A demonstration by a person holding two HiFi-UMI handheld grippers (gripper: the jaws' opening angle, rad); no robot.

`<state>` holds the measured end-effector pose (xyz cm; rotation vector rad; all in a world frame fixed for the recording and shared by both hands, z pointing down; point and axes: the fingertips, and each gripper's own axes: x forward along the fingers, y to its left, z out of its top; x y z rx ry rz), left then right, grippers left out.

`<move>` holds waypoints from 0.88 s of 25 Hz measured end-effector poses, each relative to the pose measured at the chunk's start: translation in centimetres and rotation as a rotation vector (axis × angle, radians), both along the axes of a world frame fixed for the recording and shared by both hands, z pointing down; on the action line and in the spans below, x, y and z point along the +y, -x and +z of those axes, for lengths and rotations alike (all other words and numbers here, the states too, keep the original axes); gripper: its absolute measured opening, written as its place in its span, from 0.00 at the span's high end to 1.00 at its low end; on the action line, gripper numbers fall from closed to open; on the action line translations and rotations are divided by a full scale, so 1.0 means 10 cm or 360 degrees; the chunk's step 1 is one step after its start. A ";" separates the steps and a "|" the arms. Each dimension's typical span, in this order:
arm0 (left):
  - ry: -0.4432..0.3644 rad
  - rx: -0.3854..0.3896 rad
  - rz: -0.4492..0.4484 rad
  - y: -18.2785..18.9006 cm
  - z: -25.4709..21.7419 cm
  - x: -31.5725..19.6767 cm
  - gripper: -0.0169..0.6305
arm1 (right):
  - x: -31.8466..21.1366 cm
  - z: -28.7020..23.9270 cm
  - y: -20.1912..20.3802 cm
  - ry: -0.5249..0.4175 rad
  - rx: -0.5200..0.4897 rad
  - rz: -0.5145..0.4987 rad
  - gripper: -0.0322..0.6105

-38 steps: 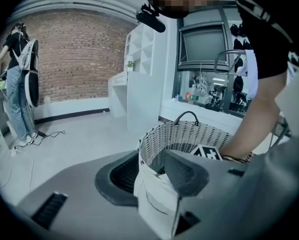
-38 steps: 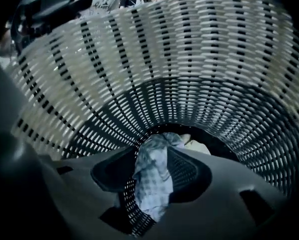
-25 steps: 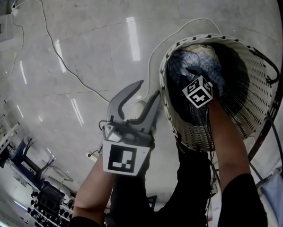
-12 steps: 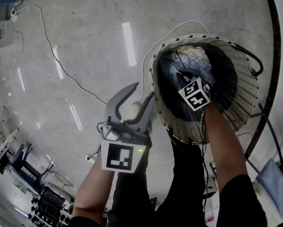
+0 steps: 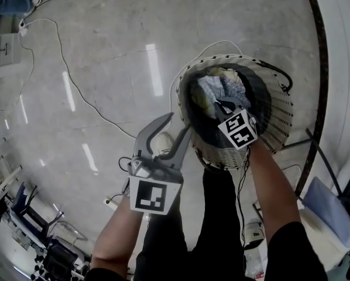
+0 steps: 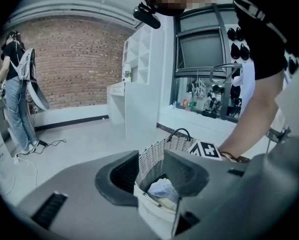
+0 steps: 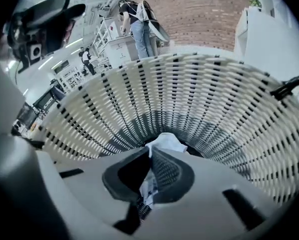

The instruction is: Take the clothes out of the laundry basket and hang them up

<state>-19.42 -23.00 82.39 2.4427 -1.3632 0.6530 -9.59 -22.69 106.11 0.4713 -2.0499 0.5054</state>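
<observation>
Laundry basket [image 5: 278,119]: white woven, on floor, clothes inside. Right gripper [image 7: 150,159]: inside basket, jaws pinched on white garment [image 7: 168,142]. Left gripper [image 5: 179,125]: beside rim, jaws half apart, empty. Black-and-white square markers on both.

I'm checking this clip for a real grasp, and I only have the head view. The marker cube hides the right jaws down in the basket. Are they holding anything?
Observer: Yes. The right gripper view shows the right gripper shut on a fold of white cloth, pinched between its pads.
Operator: Is the cloth out of the basket yet?
Observer: No. In that view the basket shows its woven wall rising all round the jaws, and the cloth is inside it.
</observation>
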 end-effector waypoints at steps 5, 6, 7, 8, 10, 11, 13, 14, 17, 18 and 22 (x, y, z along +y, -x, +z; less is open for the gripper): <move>-0.0022 0.0019 0.0017 -0.09 -0.27 0.00 0.74 | 0.03 -0.45 -0.09 -0.0029 -0.0036 0.0054 0.93; -0.0026 0.0027 0.0016 -0.10 -0.32 0.01 0.74 | 0.03 -0.54 -0.11 -0.0032 -0.0053 0.0078 0.93; -0.0027 0.0035 0.0014 -0.12 -0.37 0.01 0.74 | 0.04 -0.64 -0.13 -0.0034 -0.0074 0.0110 0.93; -0.0026 0.0043 0.0011 -0.13 -0.42 0.02 0.74 | 0.04 -0.74 -0.17 -0.0036 -0.0094 0.0142 0.93; -0.0021 0.0063 0.0002 -0.16 -0.51 0.04 0.74 | 0.04 -0.95 -0.25 -0.0049 -0.0130 0.0196 0.93; -0.0017 0.0073 -0.0002 -0.18 -0.56 0.06 0.74 | 0.04 -1.07 -0.29 -0.0060 -0.0153 0.0223 0.93; -0.0016 0.0087 -0.0002 -0.22 -0.66 0.08 0.74 | 0.01 -1.34 -0.37 -0.0082 -0.0211 0.0294 0.93; -0.0019 0.0095 0.0000 -0.25 -0.72 0.09 0.74 | -0.01 -1.49 -0.40 -0.0096 -0.0243 0.0338 0.93; -0.0024 0.0114 0.0011 -0.31 -0.89 0.11 0.74 | -0.10 -1.98 -0.51 -0.0139 -0.0371 0.0485 0.93; -0.0028 0.0117 0.0018 -0.33 -0.96 0.12 0.74 | -0.13 -2.15 -0.54 -0.0159 -0.0417 0.0524 0.93; -0.0071 0.0137 0.0053 -0.40 -1.31 0.13 0.74 | -0.27 -2.85 -0.64 -0.0260 -0.0538 0.0630 0.93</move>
